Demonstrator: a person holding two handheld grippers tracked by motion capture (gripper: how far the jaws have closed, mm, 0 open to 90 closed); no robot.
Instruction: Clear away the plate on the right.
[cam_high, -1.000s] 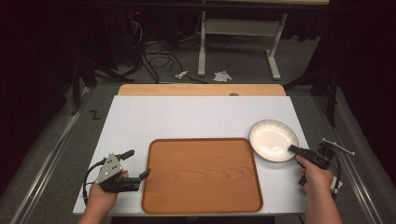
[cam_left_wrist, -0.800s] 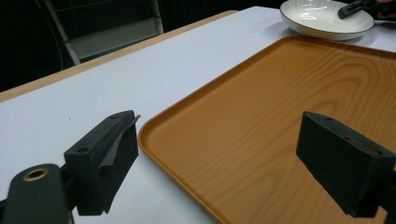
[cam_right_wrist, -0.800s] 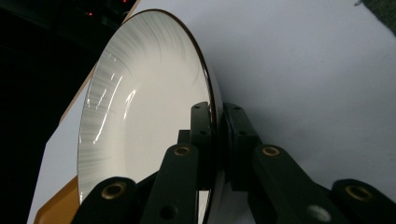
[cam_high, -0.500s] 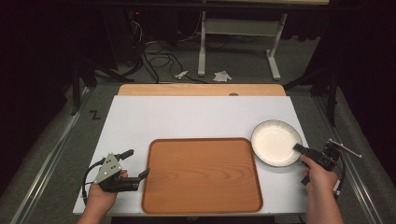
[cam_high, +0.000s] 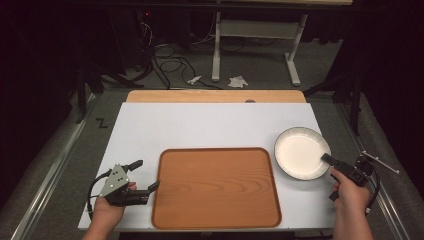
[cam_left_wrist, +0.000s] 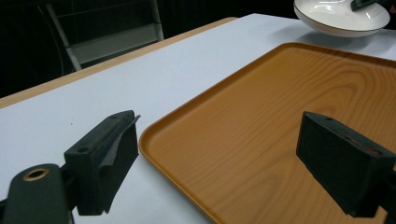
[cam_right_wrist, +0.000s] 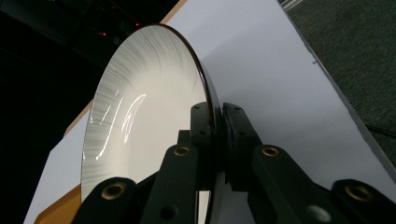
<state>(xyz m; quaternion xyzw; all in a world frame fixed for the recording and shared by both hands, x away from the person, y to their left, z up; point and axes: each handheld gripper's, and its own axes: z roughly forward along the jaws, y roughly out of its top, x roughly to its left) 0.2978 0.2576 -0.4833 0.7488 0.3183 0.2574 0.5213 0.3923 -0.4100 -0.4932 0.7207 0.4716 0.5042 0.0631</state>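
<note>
Plate rim in right tool — tray beside.

Looked like a lab: beyond my grippers were a white worktable, dark surroundings, floor cables, desk frame.

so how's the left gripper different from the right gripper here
The left gripper has its jaws wide open with nothing between them, hovering at the wooden tray's left edge. The right gripper is shut on the rim of the white plate, with one jaw on each face. Both are hand-held with black jaws.
</note>
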